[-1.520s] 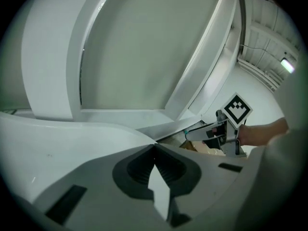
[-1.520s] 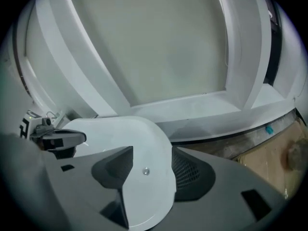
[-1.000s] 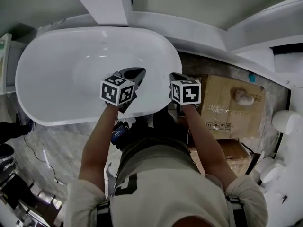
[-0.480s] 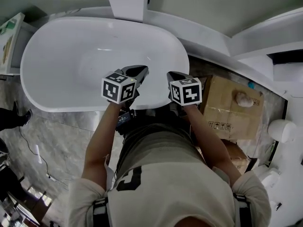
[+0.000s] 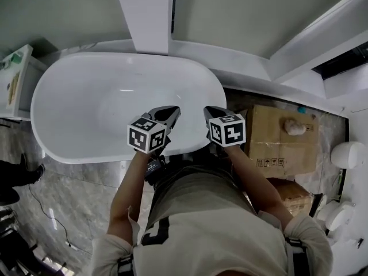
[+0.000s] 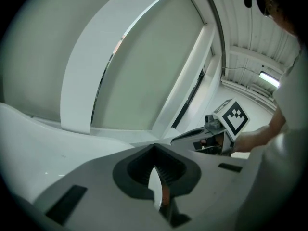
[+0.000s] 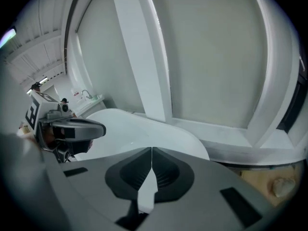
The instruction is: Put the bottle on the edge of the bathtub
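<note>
The white oval bathtub (image 5: 75, 145) fills the left half of the head view. Both grippers hover side by side over its near right rim. My left gripper (image 5: 168, 116) is shut with nothing between its jaws; in its own view the tips (image 6: 154, 146) meet over the tub's white edge (image 6: 38, 143). My right gripper (image 5: 213, 114) is shut and empty too, its tips (image 7: 151, 149) pointing across the tub (image 7: 144, 126). Each gripper view shows the other one: the right gripper (image 6: 190, 134), the left gripper (image 7: 74, 128). No bottle shows in any view.
A cardboard box (image 5: 270, 148) with a pale lump (image 5: 294, 127) on top stands right of the tub, and another box (image 5: 293, 193) lies nearer. White fixtures (image 5: 348, 153) line the right edge. A shelf (image 5: 12, 79) sits far left, and a white pillar (image 5: 146, 16) rises behind the tub.
The head view has shifted, so the tub sits lower and more centred. Both grippers stay shut and close together over the near rim.
</note>
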A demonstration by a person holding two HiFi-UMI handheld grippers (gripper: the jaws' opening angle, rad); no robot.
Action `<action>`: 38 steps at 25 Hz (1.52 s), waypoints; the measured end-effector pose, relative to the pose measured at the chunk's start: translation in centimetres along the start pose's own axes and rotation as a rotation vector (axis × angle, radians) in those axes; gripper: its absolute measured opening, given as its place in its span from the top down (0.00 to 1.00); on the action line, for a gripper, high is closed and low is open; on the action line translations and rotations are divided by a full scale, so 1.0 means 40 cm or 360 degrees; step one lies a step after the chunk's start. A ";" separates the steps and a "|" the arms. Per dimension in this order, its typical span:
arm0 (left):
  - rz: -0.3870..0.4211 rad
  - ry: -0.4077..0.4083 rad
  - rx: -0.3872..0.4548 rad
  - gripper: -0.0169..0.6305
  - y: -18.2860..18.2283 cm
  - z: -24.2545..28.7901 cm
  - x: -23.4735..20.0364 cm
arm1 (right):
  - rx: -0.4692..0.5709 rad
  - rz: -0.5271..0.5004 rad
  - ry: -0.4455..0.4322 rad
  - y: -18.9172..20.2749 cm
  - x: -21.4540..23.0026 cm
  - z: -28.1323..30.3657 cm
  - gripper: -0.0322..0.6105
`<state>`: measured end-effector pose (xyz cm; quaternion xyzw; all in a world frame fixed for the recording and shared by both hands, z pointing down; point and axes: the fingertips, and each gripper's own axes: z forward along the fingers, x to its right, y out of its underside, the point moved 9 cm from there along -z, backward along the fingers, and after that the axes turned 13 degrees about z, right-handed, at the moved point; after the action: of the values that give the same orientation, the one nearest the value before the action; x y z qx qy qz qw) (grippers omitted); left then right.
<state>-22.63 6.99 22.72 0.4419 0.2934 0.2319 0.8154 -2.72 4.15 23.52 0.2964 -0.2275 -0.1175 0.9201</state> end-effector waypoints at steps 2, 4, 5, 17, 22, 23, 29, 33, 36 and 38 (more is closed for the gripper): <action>0.0086 0.0009 -0.0010 0.89 -0.015 0.003 0.024 | 0.0060 0.0063 0.0029 0.005 0.021 -0.027 0.91; 0.0135 0.0008 -0.0006 0.89 -0.027 -0.002 0.038 | 0.0084 0.0128 0.0007 0.009 0.032 -0.042 0.91; 0.0143 0.0013 -0.0001 0.89 -0.030 -0.007 0.041 | 0.0081 0.0153 -0.0019 0.010 0.031 -0.046 0.91; -0.0009 0.0118 0.0154 0.89 -0.061 -0.107 0.077 | 0.0090 0.0195 -0.0324 0.008 -0.099 -0.139 0.91; 0.0029 0.0139 0.0179 0.89 -0.084 -0.124 0.128 | 0.0125 0.0278 -0.0352 0.020 -0.091 -0.190 0.91; 0.0044 0.0133 0.0173 0.89 -0.088 -0.124 0.138 | 0.0131 0.0295 -0.0347 0.024 -0.086 -0.200 0.91; 0.0098 0.0097 0.0158 0.89 -0.108 -0.134 0.192 | 0.0176 0.0339 -0.0323 0.051 -0.065 -0.261 0.91; 0.0120 0.0098 0.0169 0.89 -0.119 -0.137 0.238 | 0.0202 0.0399 -0.0353 0.078 -0.053 -0.310 0.91; 0.0145 0.0111 0.0169 0.89 -0.123 -0.125 0.283 | 0.0231 0.0424 -0.0369 0.105 -0.034 -0.352 0.91; 0.0160 0.0122 0.0162 0.89 -0.120 -0.118 0.316 | 0.0241 0.0441 -0.0366 0.130 -0.017 -0.379 0.91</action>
<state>-16.18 15.42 13.08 0.4877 0.3132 0.2741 0.7674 4.49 15.98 15.47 0.3154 -0.3779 -0.0055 0.8705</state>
